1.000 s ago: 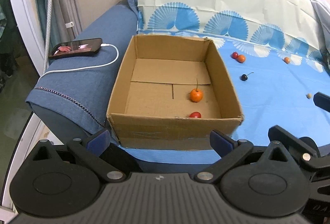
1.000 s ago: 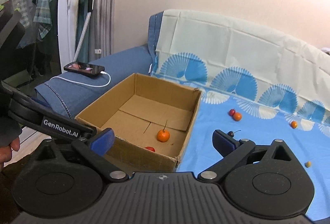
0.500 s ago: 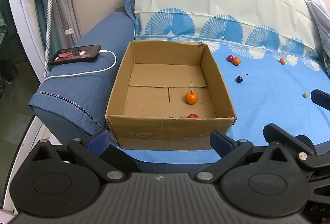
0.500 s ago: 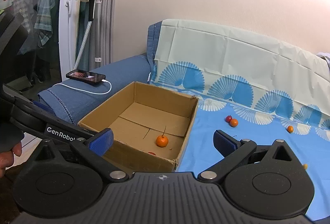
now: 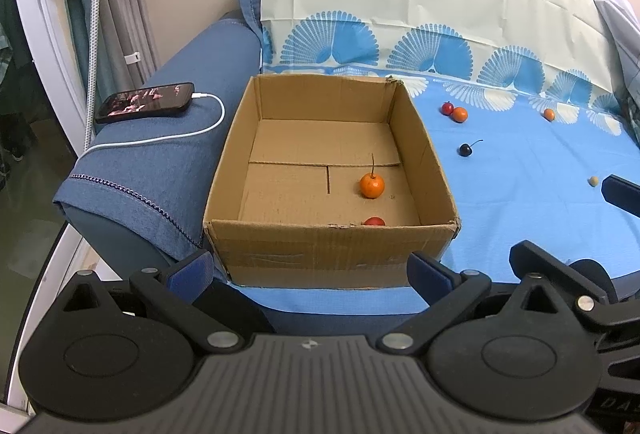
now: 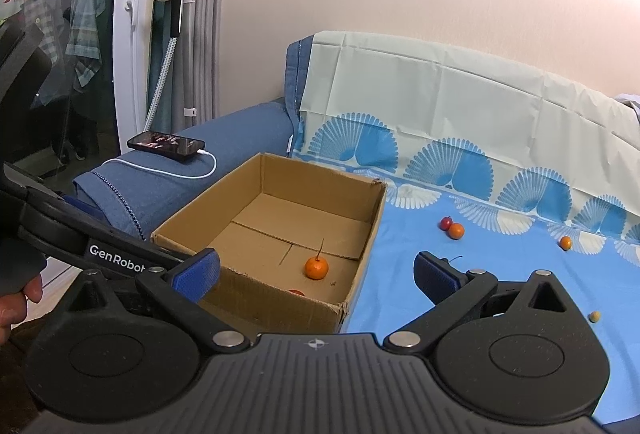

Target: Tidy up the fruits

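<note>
While the left tongs (image 5: 307, 268) hang spread and empty before the cardboard box (image 5: 328, 254), the left wrist view shows an orange fruit (image 5: 372, 185) and a red fruit (image 5: 374, 221) inside it; a dark cherry (image 5: 465, 150) lies loose on the blue sofa cover (image 5: 520, 186).

From the right wrist, the right tongs (image 6: 316, 272) also gape empty. Judging by this, a pickup is next: reach right for a loose fruit.

"GenRobot" on left gripper (image 6: 192, 270), possibly cut off
</note>
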Demonstrator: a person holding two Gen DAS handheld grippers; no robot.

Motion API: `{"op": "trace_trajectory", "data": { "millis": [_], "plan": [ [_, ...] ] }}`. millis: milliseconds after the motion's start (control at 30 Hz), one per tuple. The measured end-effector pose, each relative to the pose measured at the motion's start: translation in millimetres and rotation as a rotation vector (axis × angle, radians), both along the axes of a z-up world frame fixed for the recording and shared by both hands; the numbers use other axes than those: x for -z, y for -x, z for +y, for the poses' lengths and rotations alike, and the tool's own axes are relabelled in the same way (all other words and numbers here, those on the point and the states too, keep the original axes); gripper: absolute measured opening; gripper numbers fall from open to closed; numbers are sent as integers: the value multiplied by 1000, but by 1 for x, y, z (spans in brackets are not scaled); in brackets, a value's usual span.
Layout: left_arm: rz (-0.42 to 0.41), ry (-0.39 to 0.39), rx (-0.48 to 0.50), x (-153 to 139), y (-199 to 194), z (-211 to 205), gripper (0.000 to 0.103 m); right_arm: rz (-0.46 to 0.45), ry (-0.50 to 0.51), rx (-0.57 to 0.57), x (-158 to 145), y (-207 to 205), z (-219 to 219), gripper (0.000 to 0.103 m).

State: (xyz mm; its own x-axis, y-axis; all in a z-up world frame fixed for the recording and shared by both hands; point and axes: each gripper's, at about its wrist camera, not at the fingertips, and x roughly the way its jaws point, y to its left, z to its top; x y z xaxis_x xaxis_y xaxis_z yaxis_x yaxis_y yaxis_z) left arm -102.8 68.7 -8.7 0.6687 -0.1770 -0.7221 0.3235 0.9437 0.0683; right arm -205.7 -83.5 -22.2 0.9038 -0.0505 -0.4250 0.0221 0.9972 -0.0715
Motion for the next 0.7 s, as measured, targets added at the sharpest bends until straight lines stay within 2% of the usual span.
{"op": "trace_trajectory", "data": {
  "millis": [700],
  "plan": [
    [32, -13, -1, 10, -11, -4, 103, 44, -20, 0, 10, -11, -3, 102]
  ]
}}
